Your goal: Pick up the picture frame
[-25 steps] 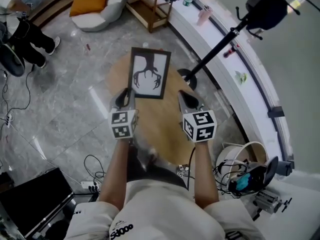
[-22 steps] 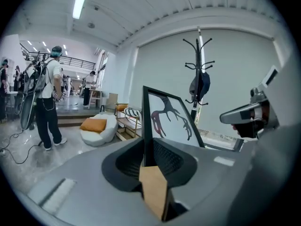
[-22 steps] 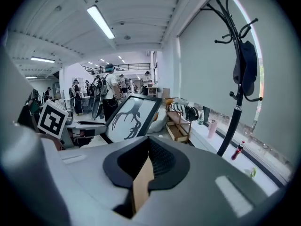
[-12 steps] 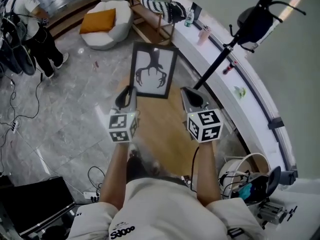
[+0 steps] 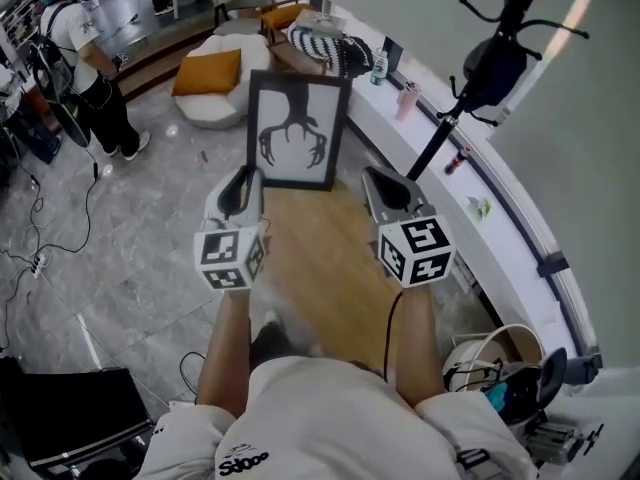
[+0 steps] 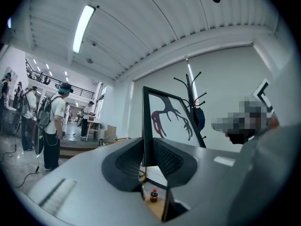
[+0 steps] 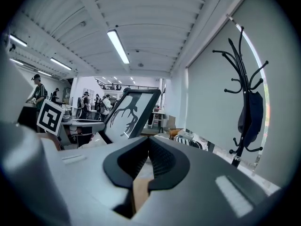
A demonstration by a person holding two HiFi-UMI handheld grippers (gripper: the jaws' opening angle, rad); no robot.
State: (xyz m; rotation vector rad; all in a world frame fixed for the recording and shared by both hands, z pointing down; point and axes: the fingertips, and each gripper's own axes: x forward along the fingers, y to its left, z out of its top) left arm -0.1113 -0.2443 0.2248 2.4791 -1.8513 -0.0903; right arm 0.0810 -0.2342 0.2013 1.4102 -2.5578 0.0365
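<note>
1. Picture frame (image 5: 297,131): just one on my feed.
2. Grippers: two, the left gripper (image 5: 243,176) and the right gripper (image 5: 372,176).
3. Marker cubes: two, a left cube (image 5: 231,258) and a right cube (image 5: 415,251).
4. Coat rack (image 5: 500,28): one.
5. Round wooden table (image 5: 320,258): one.
6. Orange cushion (image 5: 208,71): one, on one white pouf (image 5: 205,108).
7. Bottles: two I can count, a ledge bottle (image 5: 378,66) and a little cola bottle (image 6: 153,195).
8. People: at least three in the left gripper view, counting the backpack person (image 6: 56,121). The ones further back are too small for me to count.
</note>
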